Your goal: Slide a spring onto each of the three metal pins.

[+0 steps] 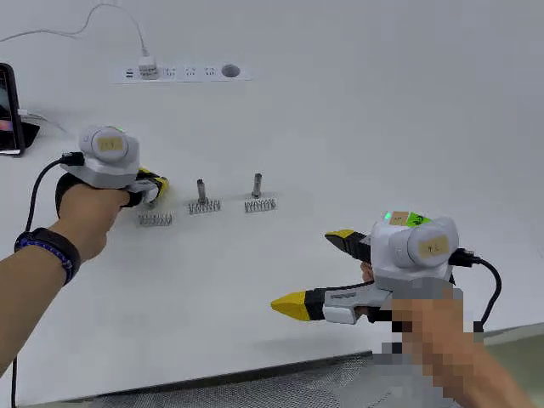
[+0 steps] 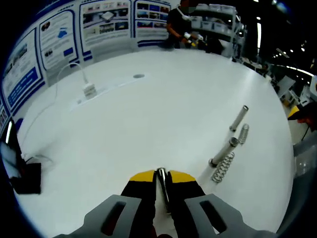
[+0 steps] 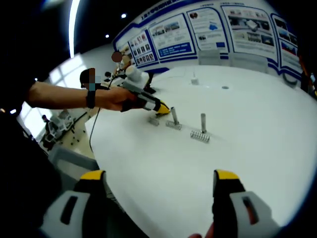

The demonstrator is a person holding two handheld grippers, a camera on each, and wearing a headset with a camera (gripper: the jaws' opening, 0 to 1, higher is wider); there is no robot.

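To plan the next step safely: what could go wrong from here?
1. The left gripper is shut on one metal pin; a sideways pull may topple it.
2. The spring beside that gripper lies loose on the table; its fingers could knock it away.

The left hand [image 1: 92, 204] holds the left tongs [image 1: 155, 189] out on the left side, with the forearm stretched forward and a dark band [image 1: 49, 246] around the wrist. In the left gripper view the jaws are pressed together on a thin metal pin [image 2: 161, 182]. The right hand [image 1: 442, 333] holds the right tongs [image 1: 316, 270] nearer to the body. These tongs point to the left and their yellow-tipped jaws are spread wide apart.
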